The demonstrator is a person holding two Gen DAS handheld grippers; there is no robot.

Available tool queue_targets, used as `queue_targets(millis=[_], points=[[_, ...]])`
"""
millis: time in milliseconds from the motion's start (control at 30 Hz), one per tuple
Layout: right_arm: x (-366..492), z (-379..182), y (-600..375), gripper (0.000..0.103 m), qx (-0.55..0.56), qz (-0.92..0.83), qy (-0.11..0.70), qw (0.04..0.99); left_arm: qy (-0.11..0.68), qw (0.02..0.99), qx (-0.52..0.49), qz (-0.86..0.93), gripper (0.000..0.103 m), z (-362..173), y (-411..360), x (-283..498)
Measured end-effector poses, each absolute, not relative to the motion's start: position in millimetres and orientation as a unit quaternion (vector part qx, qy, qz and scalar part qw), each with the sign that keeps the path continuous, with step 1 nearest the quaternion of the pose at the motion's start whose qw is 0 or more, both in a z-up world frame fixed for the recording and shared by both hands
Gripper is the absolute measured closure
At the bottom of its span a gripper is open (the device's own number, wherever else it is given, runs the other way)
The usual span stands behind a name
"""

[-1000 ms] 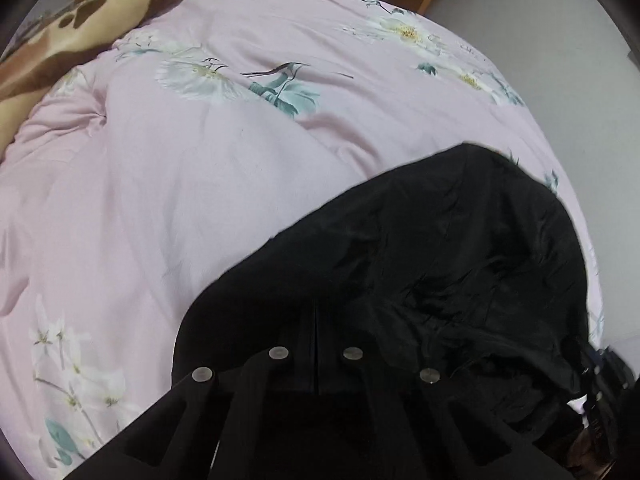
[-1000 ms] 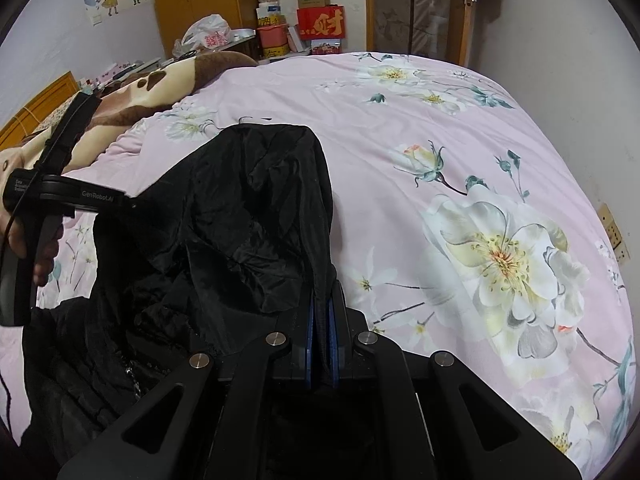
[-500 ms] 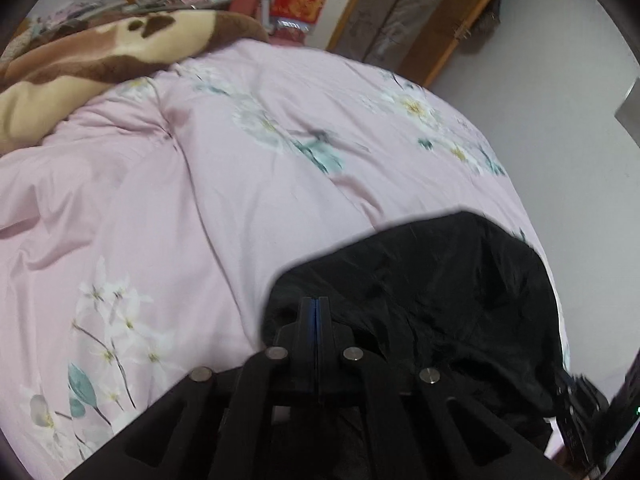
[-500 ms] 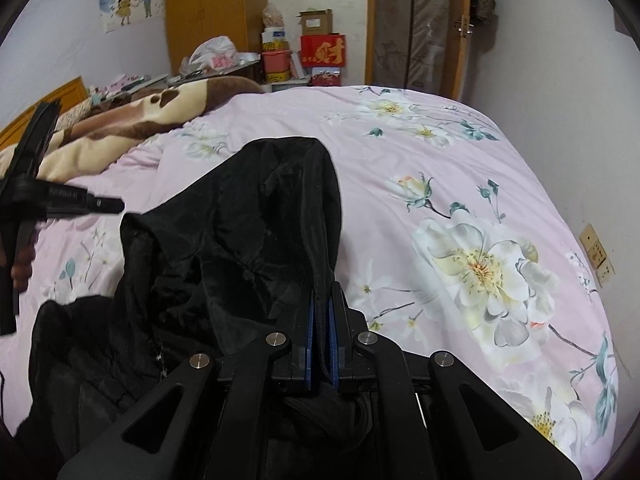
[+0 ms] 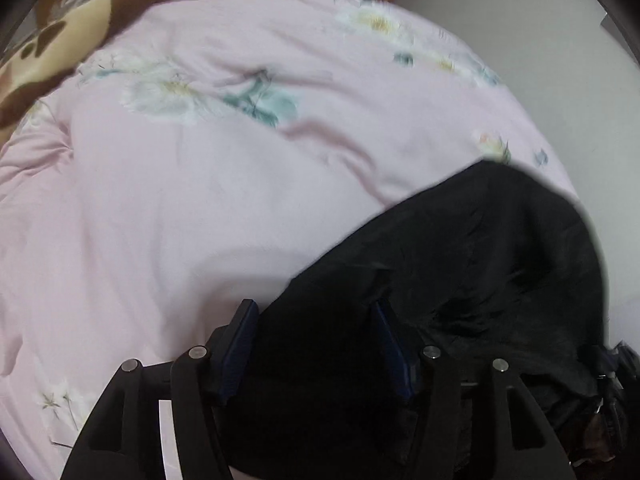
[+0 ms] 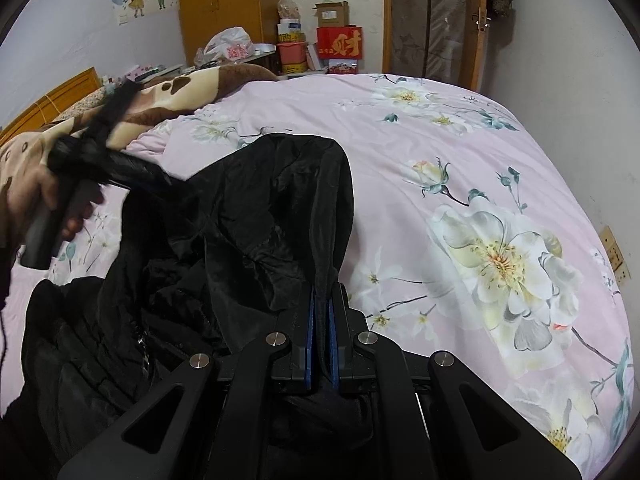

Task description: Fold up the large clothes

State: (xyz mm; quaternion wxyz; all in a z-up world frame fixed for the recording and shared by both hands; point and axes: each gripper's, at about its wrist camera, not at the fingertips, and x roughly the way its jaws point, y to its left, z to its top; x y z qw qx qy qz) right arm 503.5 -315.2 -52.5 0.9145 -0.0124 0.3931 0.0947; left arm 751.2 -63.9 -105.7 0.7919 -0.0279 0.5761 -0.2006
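Note:
A large black hooded jacket [image 6: 256, 216] lies crumpled on the pink floral bed; it also shows in the left wrist view [image 5: 480, 264]. My right gripper [image 6: 322, 304] is shut on the edge of the jacket's hood and holds it up a little. My left gripper [image 5: 314, 312] is open, its blue-padded fingers [image 5: 240, 332] spread wide with black jacket fabric lying between and over them. In the right wrist view the left gripper [image 6: 132, 172] is blurred at the far left, held in a hand, at the jacket's left edge.
The pink floral duvet [image 6: 460, 160] covers the bed. A brown and cream blanket [image 6: 176, 92] lies at the far left. Boxes and bags [image 6: 316, 44] stand behind the bed near a wooden wardrobe [image 6: 228, 4]. A wall [image 6: 580, 100] runs along the right.
My left gripper was shut half a second ago and has opened wide; it has swung and the view is blurred. My right gripper stays shut on the hood.

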Motion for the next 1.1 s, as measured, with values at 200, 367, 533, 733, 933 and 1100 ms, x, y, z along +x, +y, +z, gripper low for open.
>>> queue_targets(millis=[200,367,533,733,933,1100], points=[[501.8,-54.1,-315.9,0.097,-0.008,0.091,0.394,0.915,0.566,0.8,-0.066,-0.188,0.096,-104.6,-56.8,739.9],[494.1,-45.5,-315.9,0.097,-0.004,0.08,0.384,0.92,0.506,0.84,-0.058,-0.185,0.097,-68.3,-43.7,710.0],[467.9,-26.4,-312.1,0.097,0.004,0.083,0.358,0.93,0.442,0.872,-0.102,-0.182,0.097,-29.9,-11.2,659.8],[424.9,-11.5,-302.2,0.097,-0.015,0.085,0.329,0.94,0.383,0.893,-0.132,-0.194,0.097,-2.4,17.8,580.7],[386.0,-18.3,-305.2,0.097,-0.01,0.078,0.332,0.94,0.361,0.897,-0.159,-0.198,0.097,-5.1,32.3,508.7],[364.3,-26.0,-306.8,0.097,-0.009,0.084,0.344,0.935,0.374,0.891,-0.164,-0.197,0.097,-23.5,40.2,463.1]])
